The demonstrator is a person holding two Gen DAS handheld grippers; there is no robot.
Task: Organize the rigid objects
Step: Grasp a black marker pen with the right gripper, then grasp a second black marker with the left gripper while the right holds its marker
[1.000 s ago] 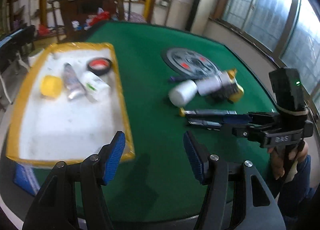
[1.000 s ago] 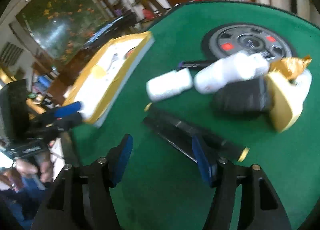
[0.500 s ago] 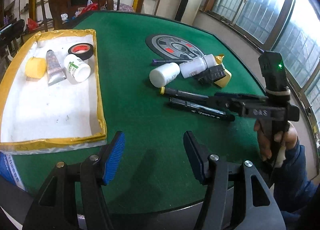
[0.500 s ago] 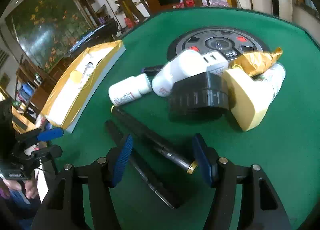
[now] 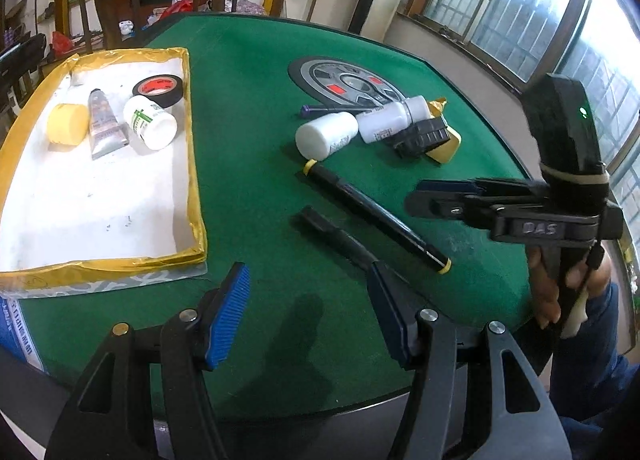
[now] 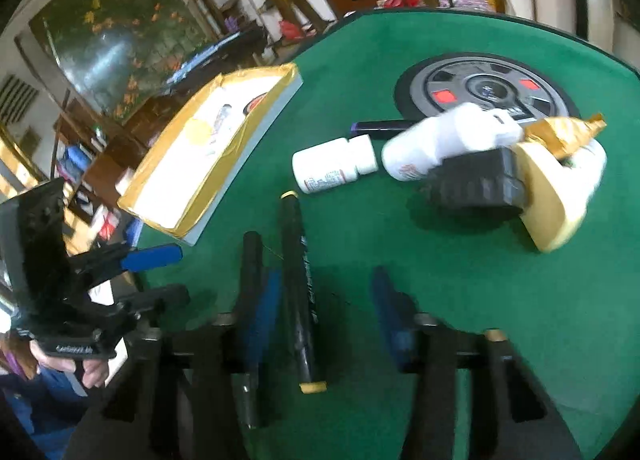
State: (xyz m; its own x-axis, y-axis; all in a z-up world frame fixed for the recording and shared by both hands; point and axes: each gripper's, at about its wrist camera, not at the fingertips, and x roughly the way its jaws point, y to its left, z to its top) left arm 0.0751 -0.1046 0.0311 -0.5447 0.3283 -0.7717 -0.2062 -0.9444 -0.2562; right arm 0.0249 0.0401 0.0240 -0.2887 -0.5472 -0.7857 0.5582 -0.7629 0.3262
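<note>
Markers are what we go for now: two black ones lie side by side on the green bench, and our right gripper has come down over the yellow-capped marker, which sits between its blue fingers. Those fingers have just been closing, yet a gap shows on the far side, so they are not pinching it yet. The plain black marker lies just outside the near finger, almost against it, and we judge that the main risk: it may get nudged or caught. To do this well, we should centre the yellow-capped marker between the pads, keep the fingers square across its barrel near the middle, and close fully before lifting. Our left gripper hangs over the bench edge with fingers spread and nothing between them. The gold-edged tray, where tape, tube and bottle already lie, is likely where the marker goes. Bottles and other bits wait beyond.
</note>
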